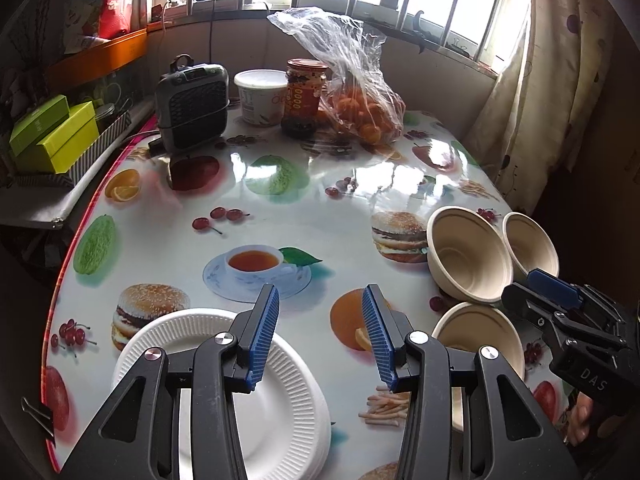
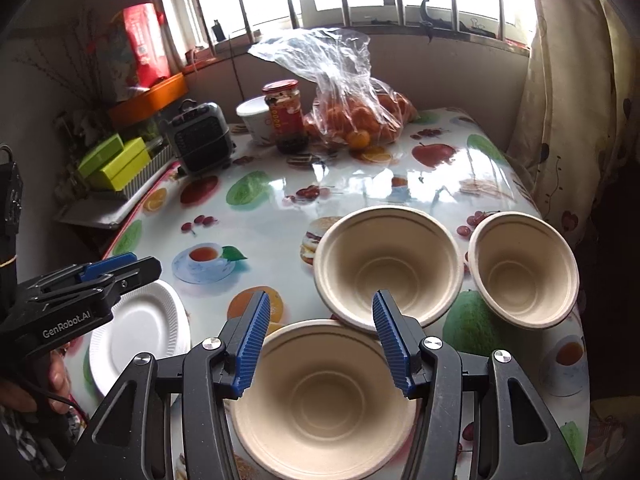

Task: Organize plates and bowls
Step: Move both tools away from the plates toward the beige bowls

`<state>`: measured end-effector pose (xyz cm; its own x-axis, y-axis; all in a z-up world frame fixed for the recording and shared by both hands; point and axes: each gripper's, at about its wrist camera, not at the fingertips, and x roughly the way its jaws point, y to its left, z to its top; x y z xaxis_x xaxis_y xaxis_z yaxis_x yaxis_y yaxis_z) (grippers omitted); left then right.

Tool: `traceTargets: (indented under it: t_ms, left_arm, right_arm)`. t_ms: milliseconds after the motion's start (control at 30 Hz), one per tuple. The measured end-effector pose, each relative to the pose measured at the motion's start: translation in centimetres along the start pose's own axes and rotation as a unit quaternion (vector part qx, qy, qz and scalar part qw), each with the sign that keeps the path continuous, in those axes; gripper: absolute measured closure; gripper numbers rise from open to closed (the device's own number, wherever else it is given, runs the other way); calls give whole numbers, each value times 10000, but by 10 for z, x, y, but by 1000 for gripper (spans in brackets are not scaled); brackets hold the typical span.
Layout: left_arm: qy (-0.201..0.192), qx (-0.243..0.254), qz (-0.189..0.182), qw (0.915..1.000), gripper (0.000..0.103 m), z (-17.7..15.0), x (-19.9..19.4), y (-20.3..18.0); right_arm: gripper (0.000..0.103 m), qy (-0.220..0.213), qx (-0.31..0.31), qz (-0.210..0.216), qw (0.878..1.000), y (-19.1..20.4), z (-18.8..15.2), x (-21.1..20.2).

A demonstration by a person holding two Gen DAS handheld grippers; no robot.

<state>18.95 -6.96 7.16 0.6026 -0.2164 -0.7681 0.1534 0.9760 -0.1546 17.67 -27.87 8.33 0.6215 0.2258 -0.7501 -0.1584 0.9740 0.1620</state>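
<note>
R tongs (image 2: 320, 344) spread, empty | nearest bowl (image 2: 324, 404) right under my tips | L tongs (image 1: 320, 332) spread, empty | plates (image 1: 224, 392) below-left of them

Readable text: "GenRobot.AI" on the body of the left gripper (image 2: 116, 270), left of the right gripper's fingers; "DAS" on the body of the right gripper (image 1: 554, 286), right of the left gripper's fingers; jar and tub labels illegible
</note>
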Motion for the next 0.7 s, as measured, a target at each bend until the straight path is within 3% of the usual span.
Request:
traceTargets:
  t_ms: [333, 700]
  left_arm:
    - [169, 127, -315, 9993, 58, 17, 28, -36]
    - [268, 258, -381, 9986, 58, 30, 51, -60]
  right_arm:
    - [50, -47, 285, -229, 9993, -43, 0, -2]
    - [50, -62, 515, -397, 9979, -78, -2, 0]
